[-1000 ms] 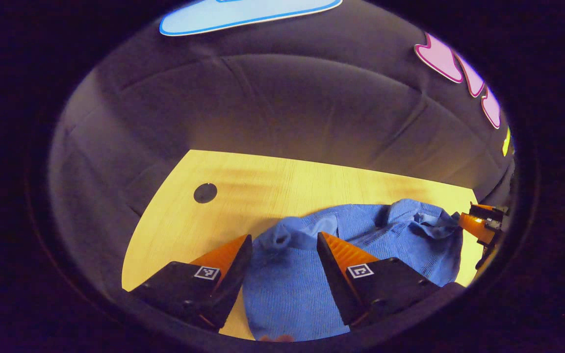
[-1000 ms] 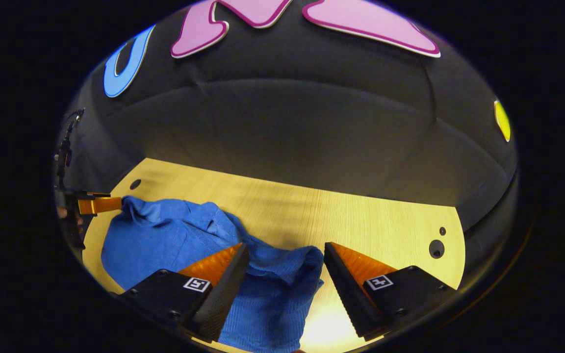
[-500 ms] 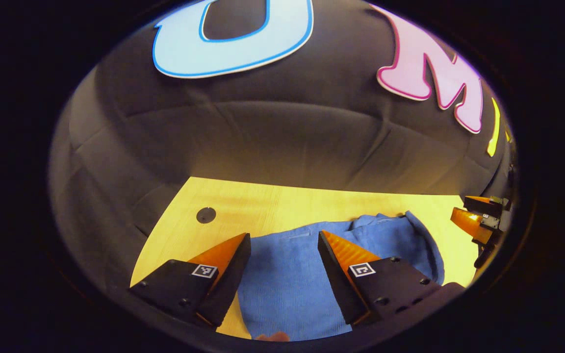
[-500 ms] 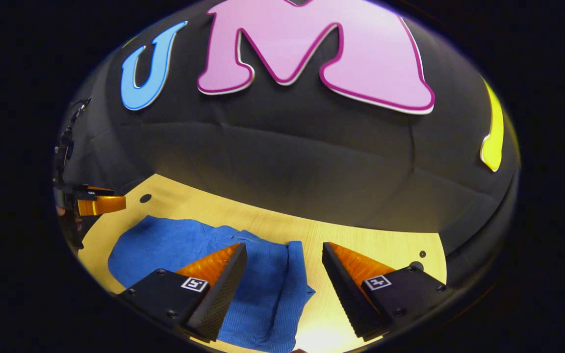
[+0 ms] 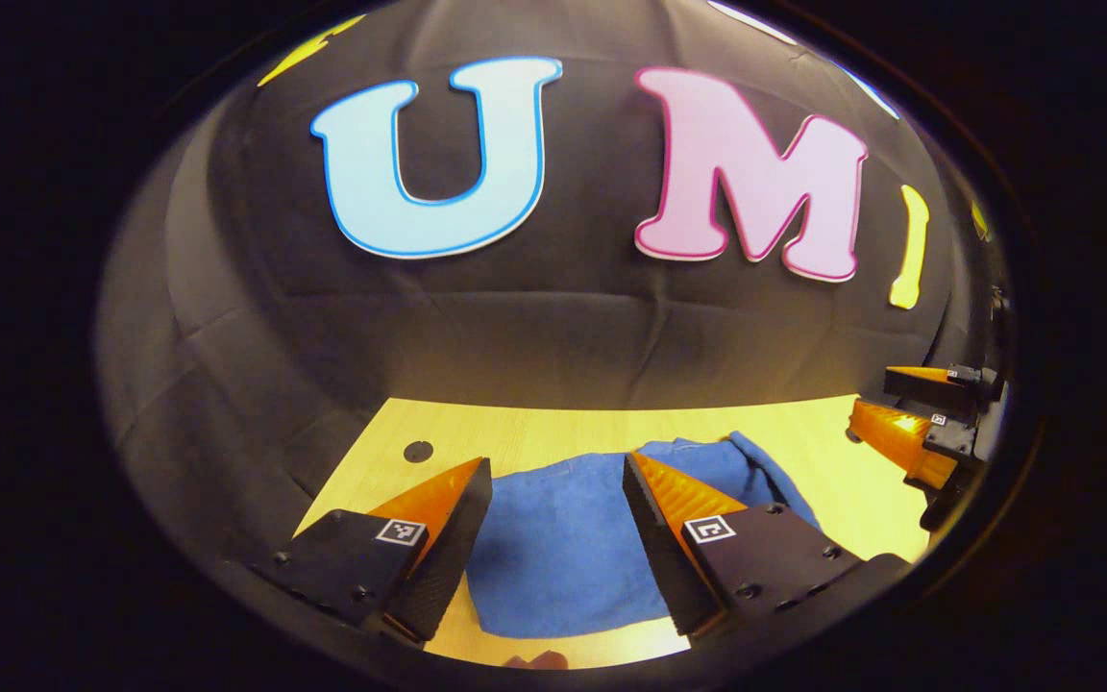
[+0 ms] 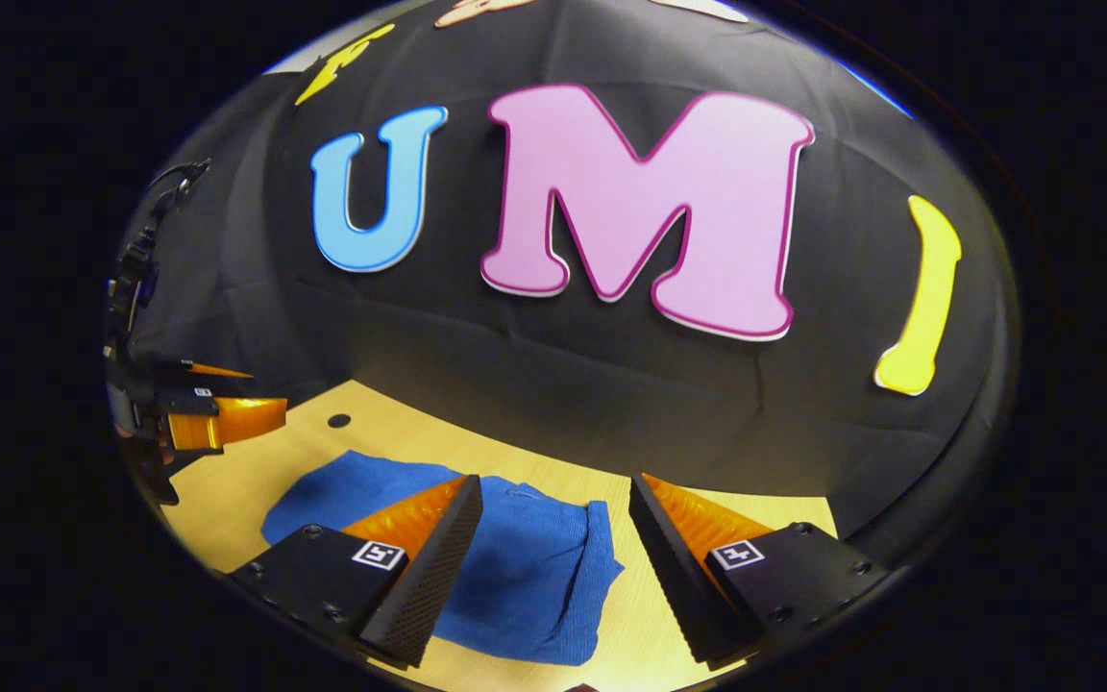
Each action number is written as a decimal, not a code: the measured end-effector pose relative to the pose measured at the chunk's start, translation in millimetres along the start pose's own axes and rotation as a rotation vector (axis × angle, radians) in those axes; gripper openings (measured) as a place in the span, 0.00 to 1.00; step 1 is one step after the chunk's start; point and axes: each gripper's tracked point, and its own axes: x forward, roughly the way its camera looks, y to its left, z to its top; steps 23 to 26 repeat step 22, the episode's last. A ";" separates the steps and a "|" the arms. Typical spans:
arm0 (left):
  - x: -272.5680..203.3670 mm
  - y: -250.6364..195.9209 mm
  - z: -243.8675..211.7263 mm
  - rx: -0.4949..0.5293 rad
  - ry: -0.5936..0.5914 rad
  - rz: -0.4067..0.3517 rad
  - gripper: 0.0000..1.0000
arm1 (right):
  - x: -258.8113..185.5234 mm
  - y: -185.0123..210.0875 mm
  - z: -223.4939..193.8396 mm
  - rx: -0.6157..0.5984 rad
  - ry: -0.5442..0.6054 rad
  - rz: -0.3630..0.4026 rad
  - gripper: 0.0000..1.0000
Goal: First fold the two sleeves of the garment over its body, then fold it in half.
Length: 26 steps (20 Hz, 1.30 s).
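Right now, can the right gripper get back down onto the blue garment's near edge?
Probably yes. The right gripper is open above the folded blue garment, which lies flat on the table. Nothing sits between them, and the left gripper is off to the side.

A black cloth wall (image 5: 534, 327) hangs straight ahead, creased with seams and soft folds, and curves round on both sides. Below it lies a pale wooden table (image 5: 553, 423), its grain running toward the wall. A small dark round hole (image 5: 417, 450) sits in the tabletop ahead and to the left. Warm yellowish light falls on the wood, brightest close in, while the cloth above stays dim.
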 end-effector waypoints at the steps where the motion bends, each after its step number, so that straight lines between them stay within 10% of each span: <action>1: -17.5 -3.7 -0.9 0.005 -0.025 0.005 0.80 | -15.0 5.1 6.4 0.010 -0.024 0.004 0.99; 18: -299.3 -26.9 -67.0 0.037 -0.393 -0.029 0.77 | -311.7 73.2 39.5 0.031 -0.302 -0.081 0.97; 26: -336.9 -36.2 -85.6 0.038 -0.434 -0.029 0.77 | -351.0 88.4 34.8 0.005 -0.316 -0.061 0.97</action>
